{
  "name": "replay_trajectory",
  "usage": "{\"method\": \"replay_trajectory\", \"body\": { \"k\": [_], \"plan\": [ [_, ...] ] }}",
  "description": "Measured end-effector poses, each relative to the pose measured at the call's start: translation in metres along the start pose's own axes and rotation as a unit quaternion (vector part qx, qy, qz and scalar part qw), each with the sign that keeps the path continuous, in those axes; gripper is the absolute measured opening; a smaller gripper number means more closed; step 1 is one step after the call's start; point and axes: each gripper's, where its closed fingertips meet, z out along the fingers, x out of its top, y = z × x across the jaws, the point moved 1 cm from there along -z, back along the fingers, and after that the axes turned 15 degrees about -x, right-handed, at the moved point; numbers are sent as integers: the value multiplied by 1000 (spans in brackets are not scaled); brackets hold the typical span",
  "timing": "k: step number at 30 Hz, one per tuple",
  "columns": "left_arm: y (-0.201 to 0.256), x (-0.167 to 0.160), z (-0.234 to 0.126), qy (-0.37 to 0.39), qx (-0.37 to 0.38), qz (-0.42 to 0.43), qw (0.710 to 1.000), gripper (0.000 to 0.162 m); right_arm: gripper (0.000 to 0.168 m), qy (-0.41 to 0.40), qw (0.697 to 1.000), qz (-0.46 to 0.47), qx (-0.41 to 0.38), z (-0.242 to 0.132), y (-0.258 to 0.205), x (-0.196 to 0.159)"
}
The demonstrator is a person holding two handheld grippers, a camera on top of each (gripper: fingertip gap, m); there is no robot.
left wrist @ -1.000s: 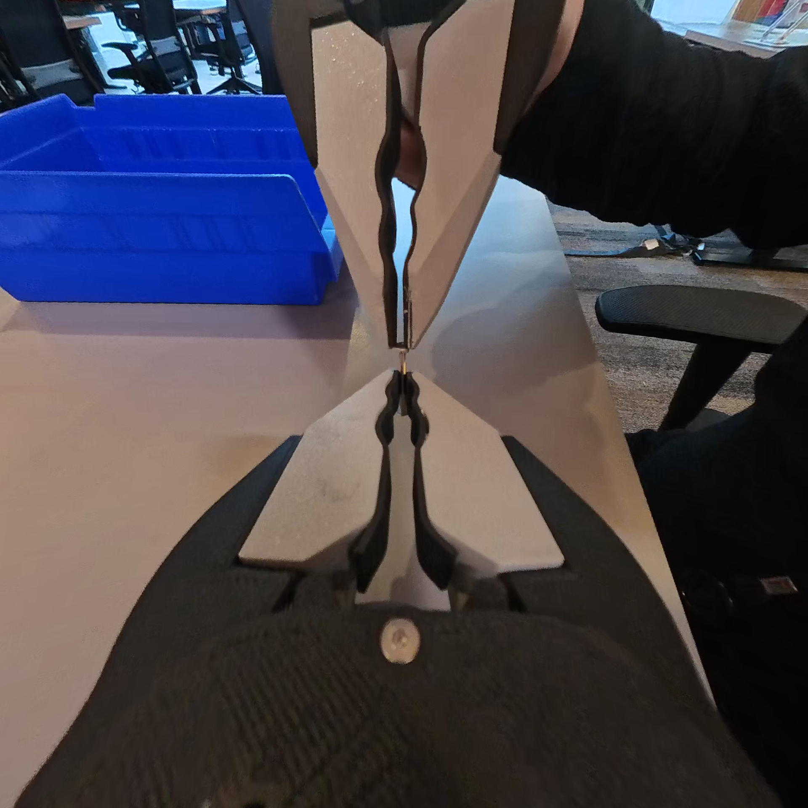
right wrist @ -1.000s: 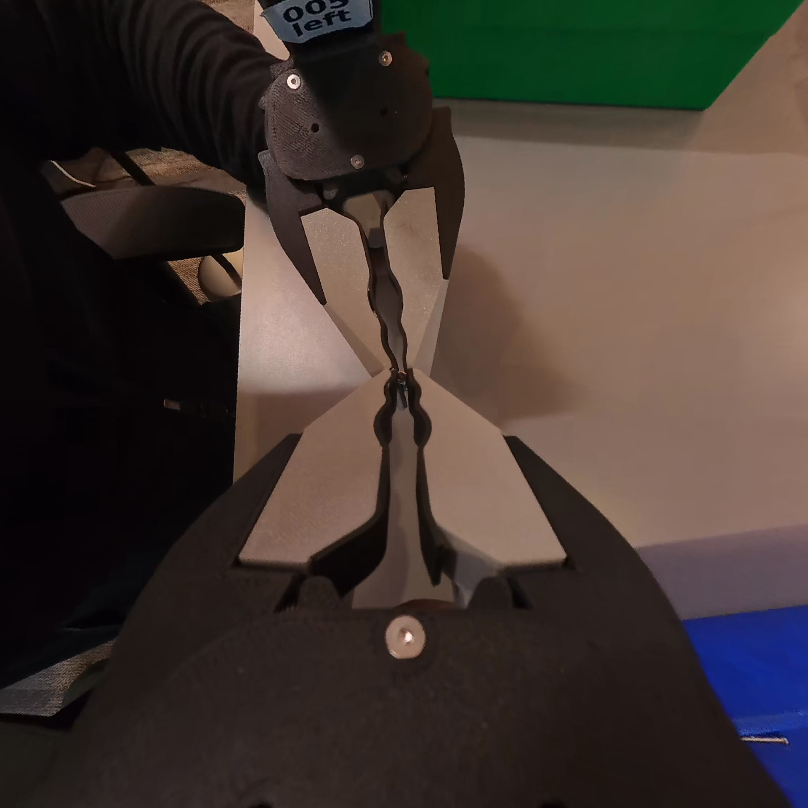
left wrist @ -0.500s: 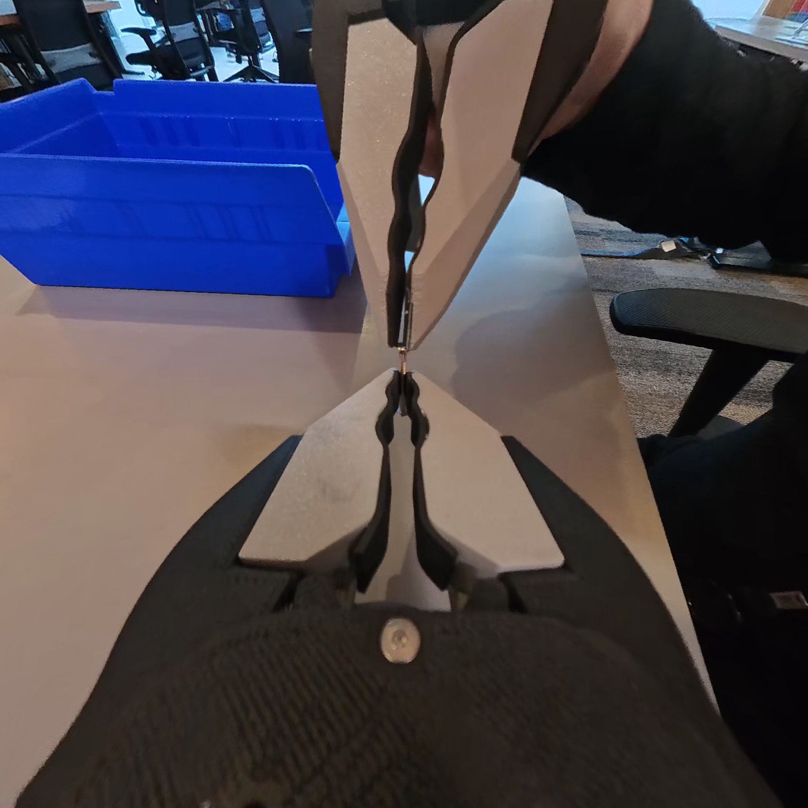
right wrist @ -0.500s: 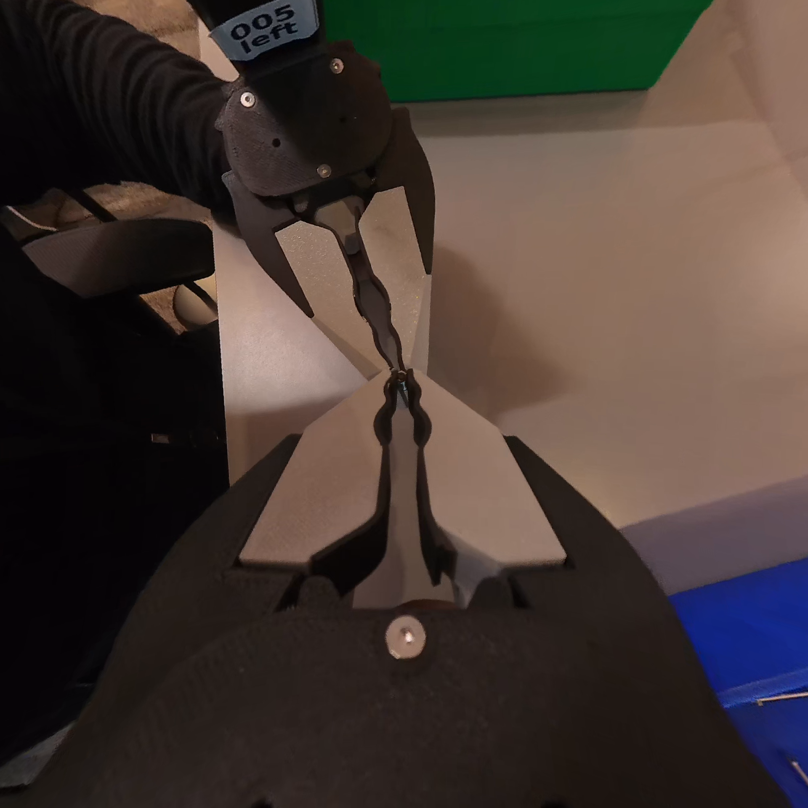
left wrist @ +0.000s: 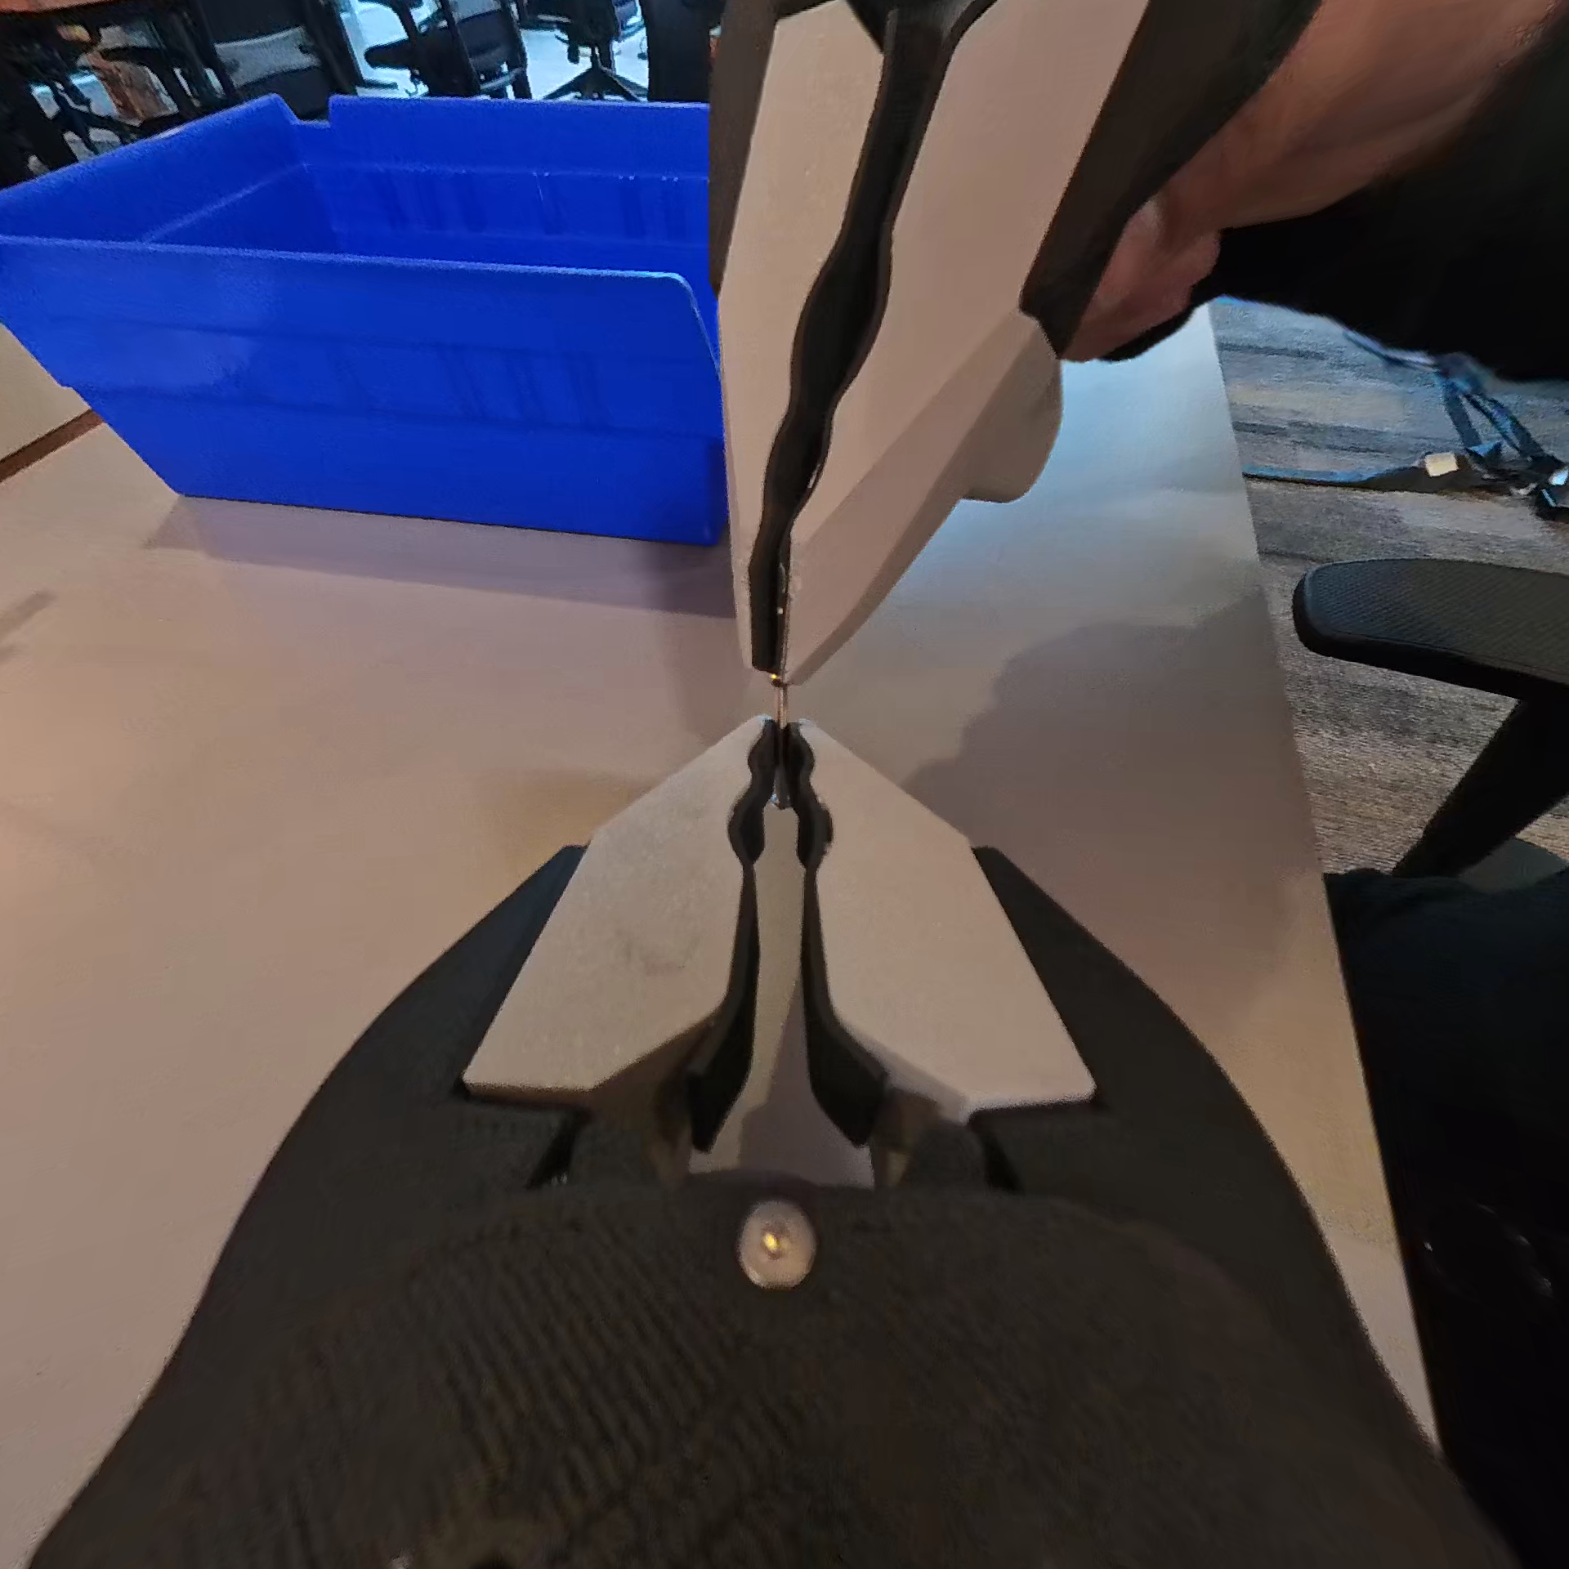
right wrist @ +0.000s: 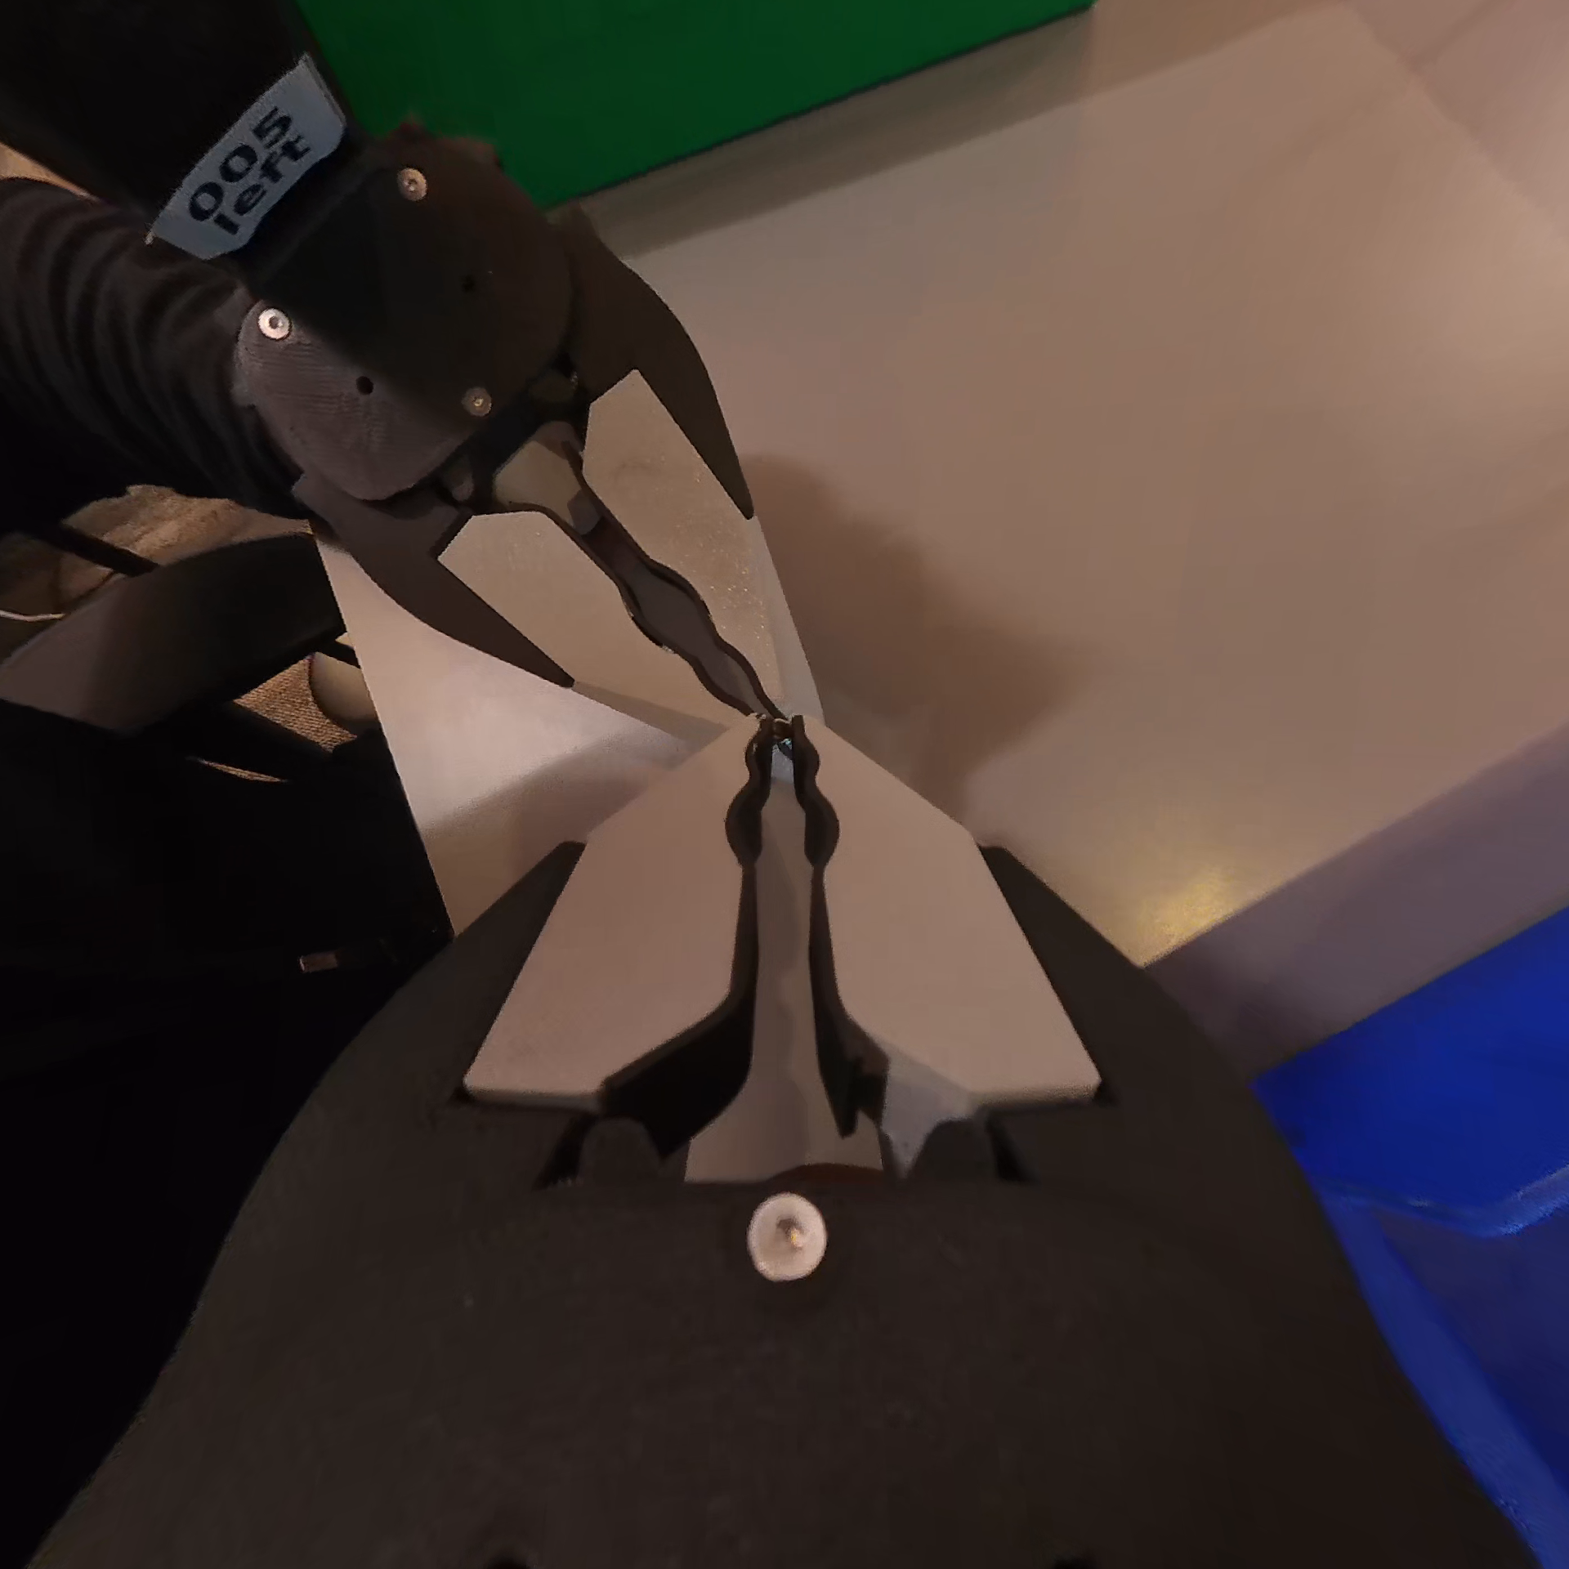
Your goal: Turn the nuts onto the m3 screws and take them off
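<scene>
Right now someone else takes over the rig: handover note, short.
Left gripper: shut on the M3 screw, whose thin shaft sticks out past its tips.
Right gripper: shut on a small part at its tips, probably the nut; too small to be sure.
The two grippers meet tip to tip in the air above the table. The blue bin stands behind, untouched.
Done: both parts gripped and lined up.
Can't tell how far the nut is threaded.
Left: finish turning it on, then take it off.
</scene>
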Motion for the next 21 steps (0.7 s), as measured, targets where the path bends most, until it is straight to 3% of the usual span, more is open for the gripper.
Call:
{"method": "replay_trajectory", "body": {
  "k": [21],
  "plan": [
    [-32, -1, -1, -21, 135, 0, 991, 0, 2, -72, 989, 88, -98, 14, 21, 12]
  ]
}}
